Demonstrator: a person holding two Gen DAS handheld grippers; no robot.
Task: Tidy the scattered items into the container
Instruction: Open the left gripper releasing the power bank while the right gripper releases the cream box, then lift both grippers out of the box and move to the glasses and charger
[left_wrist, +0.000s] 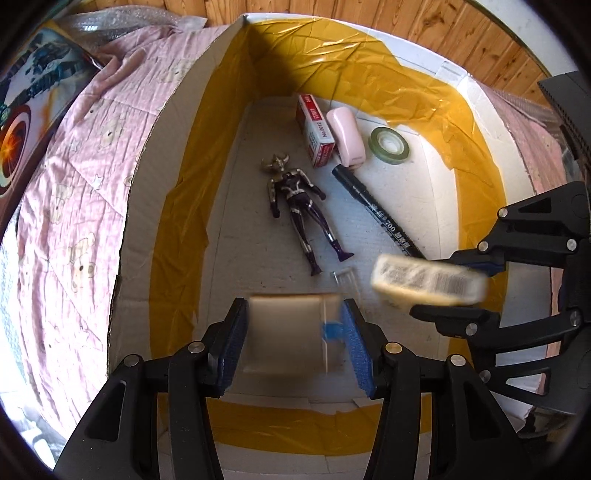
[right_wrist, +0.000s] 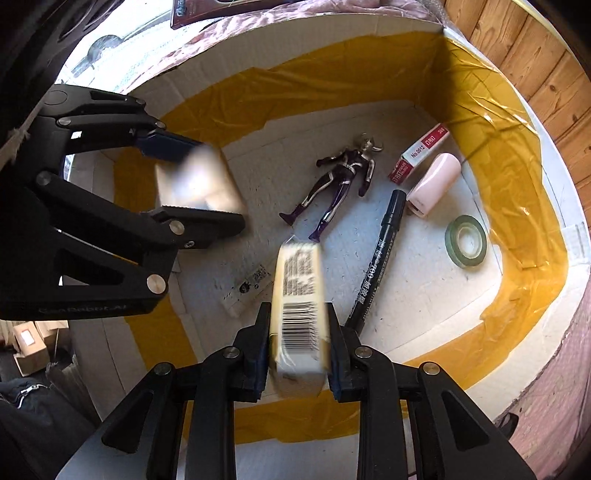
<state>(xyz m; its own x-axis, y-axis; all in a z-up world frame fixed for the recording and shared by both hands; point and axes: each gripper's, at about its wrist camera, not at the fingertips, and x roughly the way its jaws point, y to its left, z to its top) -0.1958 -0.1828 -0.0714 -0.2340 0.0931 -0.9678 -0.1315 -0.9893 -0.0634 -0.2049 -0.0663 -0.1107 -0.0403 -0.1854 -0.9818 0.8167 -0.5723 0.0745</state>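
Both grippers pointed almost straight down into the box (left_wrist: 177, 122). My right gripper (right_wrist: 297, 354) was clamped on a cream packet (right_wrist: 297, 314), long axis running out along the fingers, just above the floor beside the marker (right_wrist: 376, 258). My left gripper (left_wrist: 293, 343), jaws wide, had a blurry silvery carton (left_wrist: 291, 332) between its pads, near the front wall. Toy figure (left_wrist: 303, 206) lay beyond. Box sat on a pink quilt (left_wrist: 74, 184), wood wall behind.

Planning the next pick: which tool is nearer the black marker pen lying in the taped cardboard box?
Right. The right tool hangs just beside the black marker pen's near end; the left tool is across the cardboard box, past the purple toy figure.
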